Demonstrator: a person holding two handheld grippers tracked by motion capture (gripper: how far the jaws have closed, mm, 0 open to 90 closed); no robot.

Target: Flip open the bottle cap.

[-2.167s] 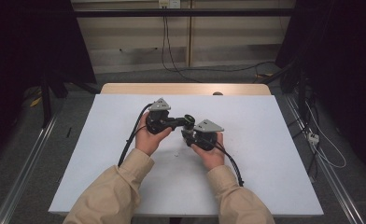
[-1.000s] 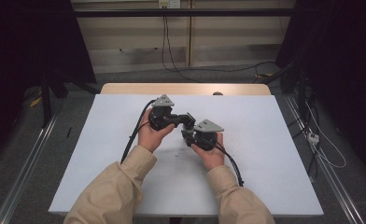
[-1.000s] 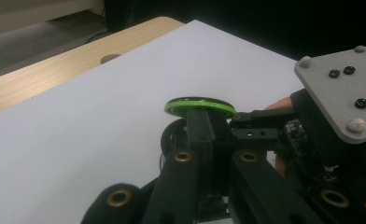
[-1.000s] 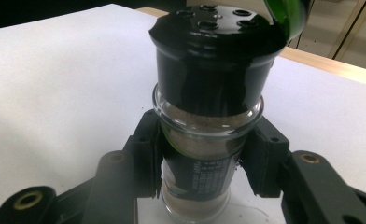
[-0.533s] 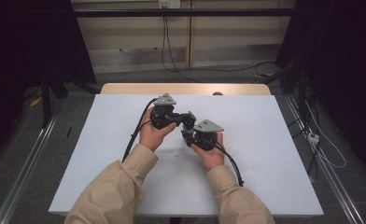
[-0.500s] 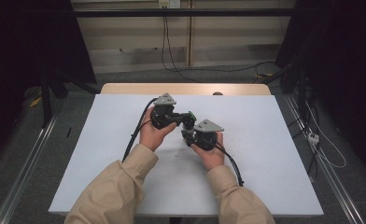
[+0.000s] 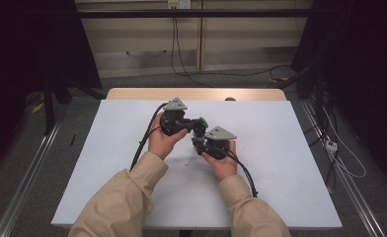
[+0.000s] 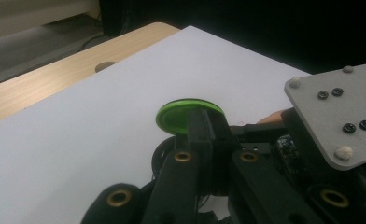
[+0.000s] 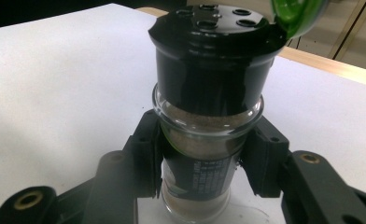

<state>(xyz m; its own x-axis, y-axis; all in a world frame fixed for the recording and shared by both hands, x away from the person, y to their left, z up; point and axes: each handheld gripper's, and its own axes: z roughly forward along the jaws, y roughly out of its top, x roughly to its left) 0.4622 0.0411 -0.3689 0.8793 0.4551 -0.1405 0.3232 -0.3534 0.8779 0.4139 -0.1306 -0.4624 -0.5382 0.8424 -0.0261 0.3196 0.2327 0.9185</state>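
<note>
Right gripper view: spice jar (image 9: 209,140) clamped between right claw (image 9: 204,158) pads.

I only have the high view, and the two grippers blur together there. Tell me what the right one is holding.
Observer: The right gripper is clamped on a glass spice jar, with one jaw on either side just below its neck.
Operator: Give me the contents.
Observer: Brownish powder shows through the glass at the neck.
Operator: Now the left one.
Observer: The left gripper is pinching the rim of the green lid. The lid is flipped open off the black shaker cap, so the cap's holes are exposed.
</note>
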